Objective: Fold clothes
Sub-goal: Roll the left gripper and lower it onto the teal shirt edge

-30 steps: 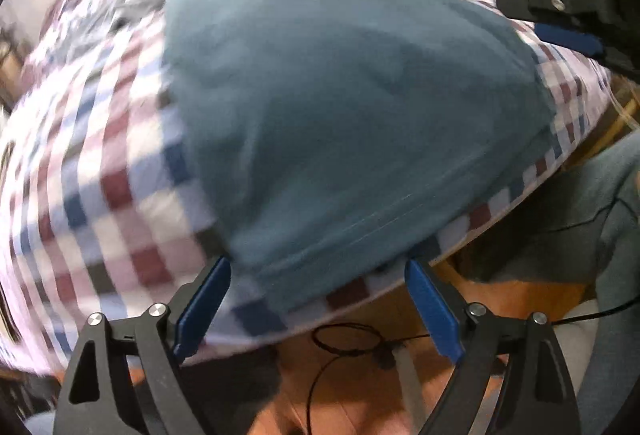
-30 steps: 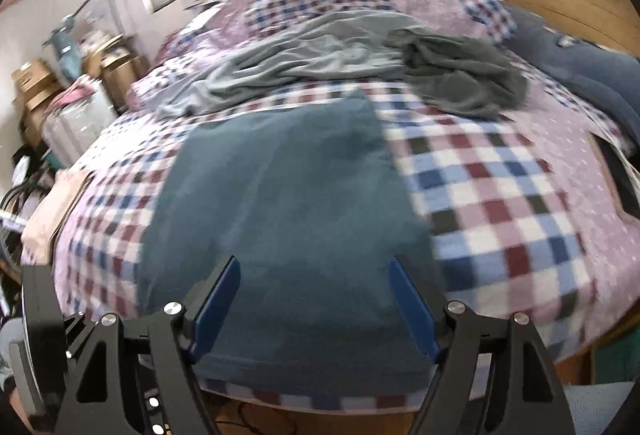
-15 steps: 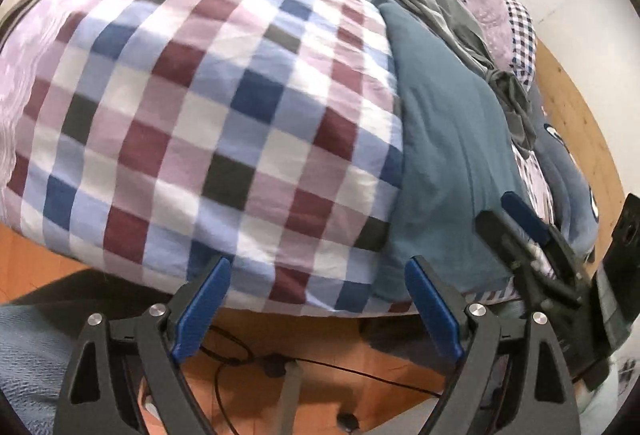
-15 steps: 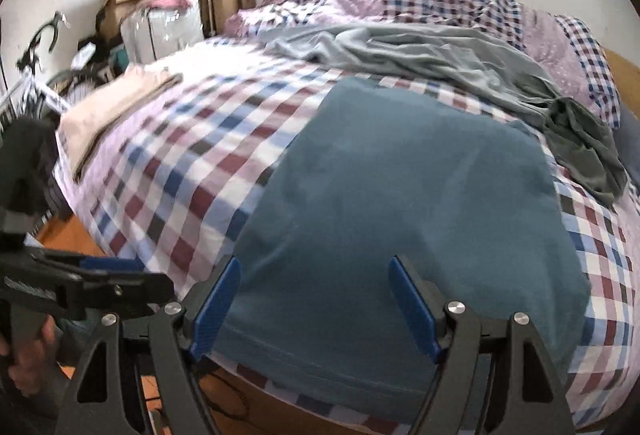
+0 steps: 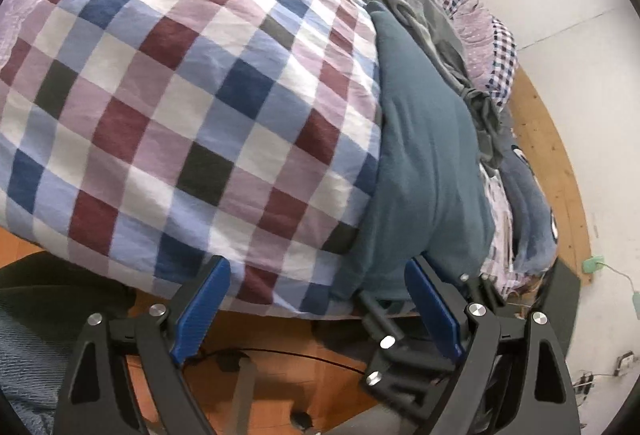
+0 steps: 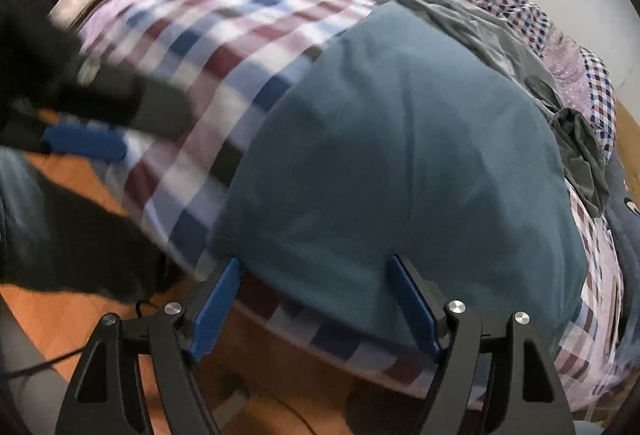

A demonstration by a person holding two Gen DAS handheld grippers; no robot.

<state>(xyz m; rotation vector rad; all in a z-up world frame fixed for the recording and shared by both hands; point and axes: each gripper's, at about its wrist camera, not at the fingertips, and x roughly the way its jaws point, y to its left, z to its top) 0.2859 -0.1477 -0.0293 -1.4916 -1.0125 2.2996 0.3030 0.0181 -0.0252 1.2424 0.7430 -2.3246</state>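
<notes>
Two tongs: both stood wide apart, blue pads spread, nothing between them.
Left tongs: hung at the near edge of the bed, off the mattress, over the checked quilt's overhang; the right pad sat just beside the hanging hem of the teal garment, though contact could not be told.
Right tongs: faced the near edge of the bed, its pads framing the lower hem of the teal garment; touching or apart could not be told.
Teal garment: lay spread flat on the checked quilt at the near edge of the bed, its hem draped slightly over that edge.
Checked quilt: red, blue, white and dark squares, covering the bed and drooping over the near edge.
Grey clothes: crumpled in a long heap beyond the teal garment, toward the far edge of the bed.
Dark blue cloth: lay by the bed's right-hand edge, past the teal garment.
Floor: orange-brown, below the near edge, with a thin black cable across it.
</notes>
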